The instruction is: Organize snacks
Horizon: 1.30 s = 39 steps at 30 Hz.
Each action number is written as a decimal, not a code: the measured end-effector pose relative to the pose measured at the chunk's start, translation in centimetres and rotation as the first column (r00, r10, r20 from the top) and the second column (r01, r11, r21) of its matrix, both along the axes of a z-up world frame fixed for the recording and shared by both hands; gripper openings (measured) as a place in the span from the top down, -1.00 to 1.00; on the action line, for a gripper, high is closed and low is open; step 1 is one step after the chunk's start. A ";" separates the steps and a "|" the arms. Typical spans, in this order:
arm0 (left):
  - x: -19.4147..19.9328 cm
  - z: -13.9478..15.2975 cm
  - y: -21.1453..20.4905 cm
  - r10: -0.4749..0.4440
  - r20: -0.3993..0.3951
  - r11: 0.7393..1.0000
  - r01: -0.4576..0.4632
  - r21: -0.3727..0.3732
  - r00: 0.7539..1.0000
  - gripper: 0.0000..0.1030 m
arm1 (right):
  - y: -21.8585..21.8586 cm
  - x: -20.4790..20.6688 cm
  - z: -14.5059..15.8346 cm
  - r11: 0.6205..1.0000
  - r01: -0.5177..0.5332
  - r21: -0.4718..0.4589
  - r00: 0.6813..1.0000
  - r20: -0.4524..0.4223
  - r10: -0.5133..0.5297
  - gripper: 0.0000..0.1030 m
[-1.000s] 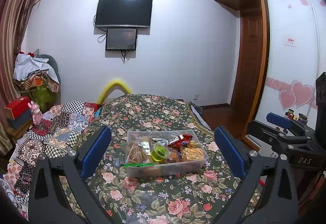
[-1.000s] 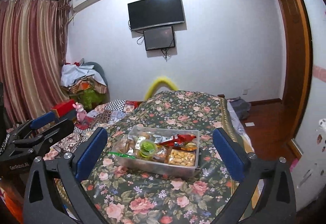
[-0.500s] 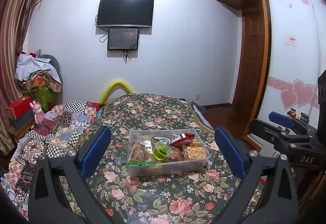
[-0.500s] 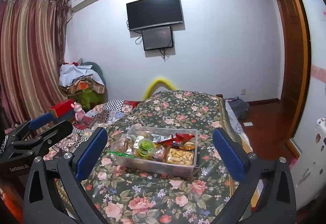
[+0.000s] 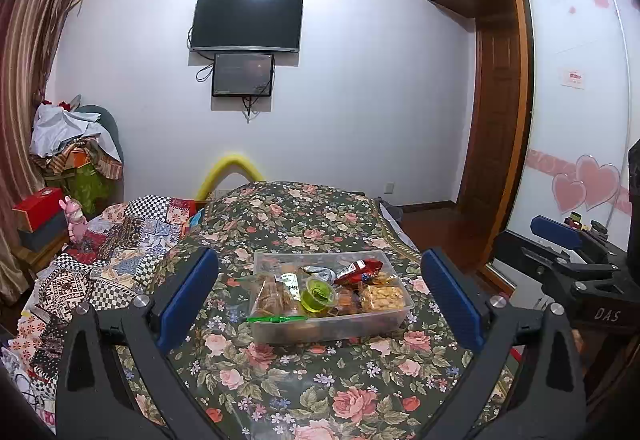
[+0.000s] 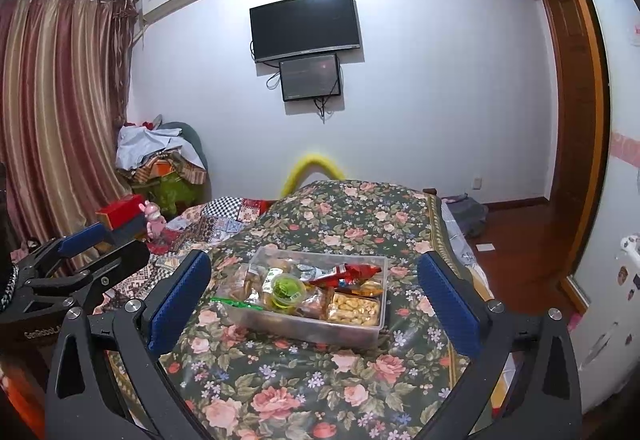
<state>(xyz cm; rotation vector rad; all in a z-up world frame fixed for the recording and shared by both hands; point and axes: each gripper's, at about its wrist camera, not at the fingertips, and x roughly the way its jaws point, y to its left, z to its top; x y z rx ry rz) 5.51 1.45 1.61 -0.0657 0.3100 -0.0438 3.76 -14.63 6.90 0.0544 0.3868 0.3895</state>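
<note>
Nearest the cameras: both claws stand with jaws wide apart, holding nothing — left gripper (image 5: 320, 298), right gripper (image 6: 314, 298).
Gripper position: each hangs short of the box and above the cloth; neither touches anything.
Table surface: a floral cloth (image 5: 304, 384) with a glossy sheen, so it is probably slick; a box pushed from one side could slide rather than stay put.
Snack location: all visible snacks sit inside one clear plastic box (image 5: 332, 328) near the middle of the table.
Box contents: a green jelly cup (image 5: 318, 294) at the centre, a packet of pale nuts (image 5: 386, 296) at its right end, a bag of brown biscuits (image 5: 272, 294) at its left, a red wrapper (image 5: 358, 270) lying across the top toward the back.
Overhang: a green strip (image 5: 276, 318) lies over the front rim and may be knocked off on approach.
Crowding risk: items overlap, so a closing claw may pinch two packets at once or drag a neighbour out.
Crush risk: the jelly cup and biscuits look fragile — a hard squeeze could burst or break them.
Collision risk: both claws face the same box; reaching together could make them clash.
Far side: the table edge drops to a quilted bed (image 5: 112, 240) on the left.
</note>
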 end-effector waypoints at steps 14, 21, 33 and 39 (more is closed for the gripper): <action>-0.2 0.2 0.0 -0.012 0.005 1.000 0.012 -0.001 1.000 -0.99 | -0.1 -0.1 0.2 1.000 0.004 -0.009 1.000 0.002 -0.004 -1.00; -0.3 0.3 -0.1 -0.022 0.002 1.000 0.022 -0.002 1.000 -1.00 | -0.2 -0.1 0.3 1.000 0.006 -0.011 1.000 0.005 -0.006 -1.00; -0.4 0.3 -0.3 -0.043 -0.001 0.999 0.042 -0.007 0.999 -1.00 | -0.6 0.1 0.2 1.000 0.014 -0.009 1.000 -0.001 -0.014 -1.00; -0.5 0.1 -0.6 -0.047 -0.003 0.999 0.047 0.008 0.999 -1.00 | -0.5 0.1 0.2 1.000 0.016 -0.010 1.000 -0.003 -0.016 -1.00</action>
